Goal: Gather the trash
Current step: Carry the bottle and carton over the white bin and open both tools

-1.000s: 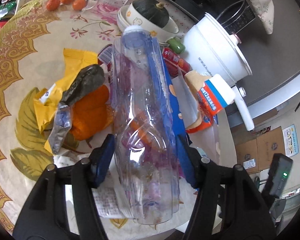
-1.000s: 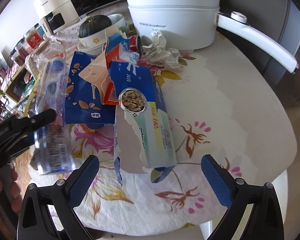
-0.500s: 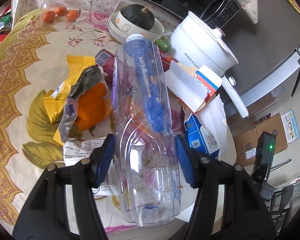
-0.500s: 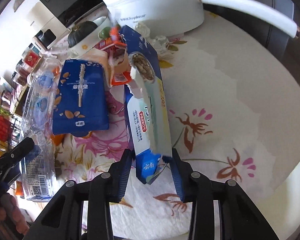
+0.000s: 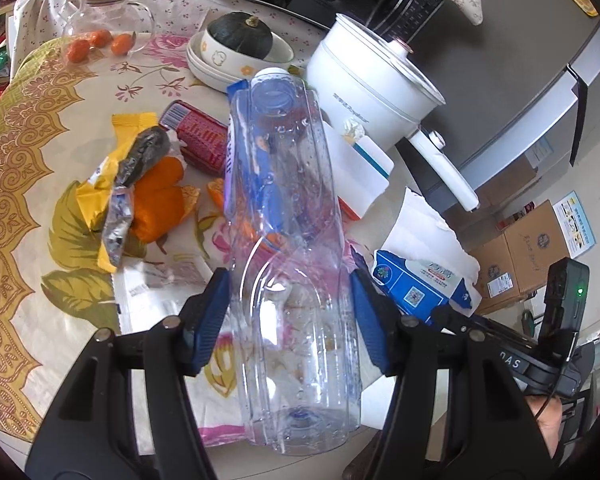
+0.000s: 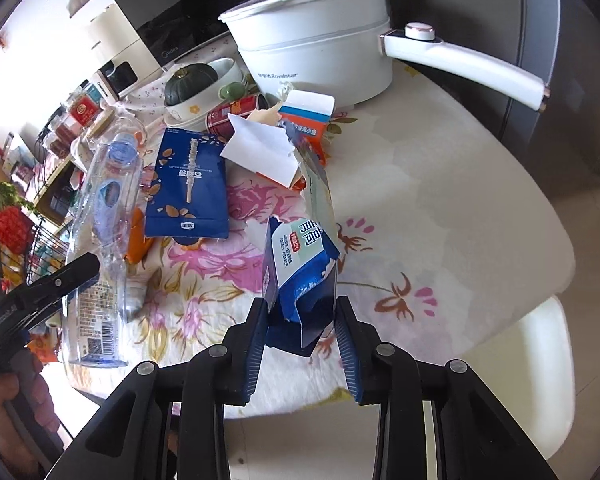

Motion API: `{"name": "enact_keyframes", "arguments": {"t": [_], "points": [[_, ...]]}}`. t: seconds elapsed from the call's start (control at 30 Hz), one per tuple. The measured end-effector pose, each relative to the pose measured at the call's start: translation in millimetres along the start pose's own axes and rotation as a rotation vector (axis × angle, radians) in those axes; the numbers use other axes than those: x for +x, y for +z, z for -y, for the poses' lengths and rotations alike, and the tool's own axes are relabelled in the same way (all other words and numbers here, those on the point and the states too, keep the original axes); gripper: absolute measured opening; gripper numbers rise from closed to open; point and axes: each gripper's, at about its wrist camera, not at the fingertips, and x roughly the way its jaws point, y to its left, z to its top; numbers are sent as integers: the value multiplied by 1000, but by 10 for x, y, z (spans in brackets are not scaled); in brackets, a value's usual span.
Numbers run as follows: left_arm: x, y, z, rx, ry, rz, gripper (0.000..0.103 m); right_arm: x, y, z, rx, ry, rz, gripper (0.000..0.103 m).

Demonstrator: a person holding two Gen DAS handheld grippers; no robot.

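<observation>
My left gripper [image 5: 290,312] is shut on a clear plastic bottle [image 5: 288,240] and holds it above the table, cap end pointing away; the bottle also shows in the right wrist view [image 6: 104,240]. My right gripper [image 6: 302,328] is shut on a torn blue and white carton [image 6: 304,264], lifted off the tablecloth; the carton shows in the left wrist view [image 5: 416,284]. Other trash lies on the table: a yellow wrapper [image 5: 100,184], orange peel [image 5: 156,204], a red can [image 5: 200,140], a blue snack bag [image 6: 188,184] and a torn orange carton [image 6: 300,124].
A white electric pot [image 6: 320,56] with a long handle stands at the back. A bowl with a dark green squash [image 5: 240,40] and a glass jar with small oranges [image 5: 100,32] stand behind the trash. Cardboard boxes [image 5: 528,256] sit on the floor beyond the table edge.
My right gripper closed on the blue and white carton and lifted it up off the table. My left gripper raised the bottle and drew back a little.
</observation>
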Motion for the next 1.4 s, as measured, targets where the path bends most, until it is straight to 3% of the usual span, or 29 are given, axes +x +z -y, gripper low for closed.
{"name": "enact_keyframes", "arguments": {"t": [0.27,0.33,0.37,0.5,0.77,0.9,1.0,1.4], "points": [[109,-161,407,104,-28,-44,62,-397,-197,238,1,-31,51,33],[152,-220,534,125,-45,-58,62,-508,-255,341,6,-41,71,27],[173,-251,595,137,-51,-64,62,-561,-279,401,14,-38,78,18],[289,-376,849,181,-67,-91,62,-699,-369,612,36,-78,96,15],[483,-547,1201,234,-93,-133,62,-902,-461,1038,118,-55,121,13],[542,-650,1364,278,-109,-153,62,-1048,-540,1135,120,-65,128,11],[603,-748,1511,311,-122,-174,62,-1137,-611,1207,119,-72,133,4],[877,-1235,2045,423,-170,-273,62,-1279,-1039,1795,184,-134,79,3]]}}
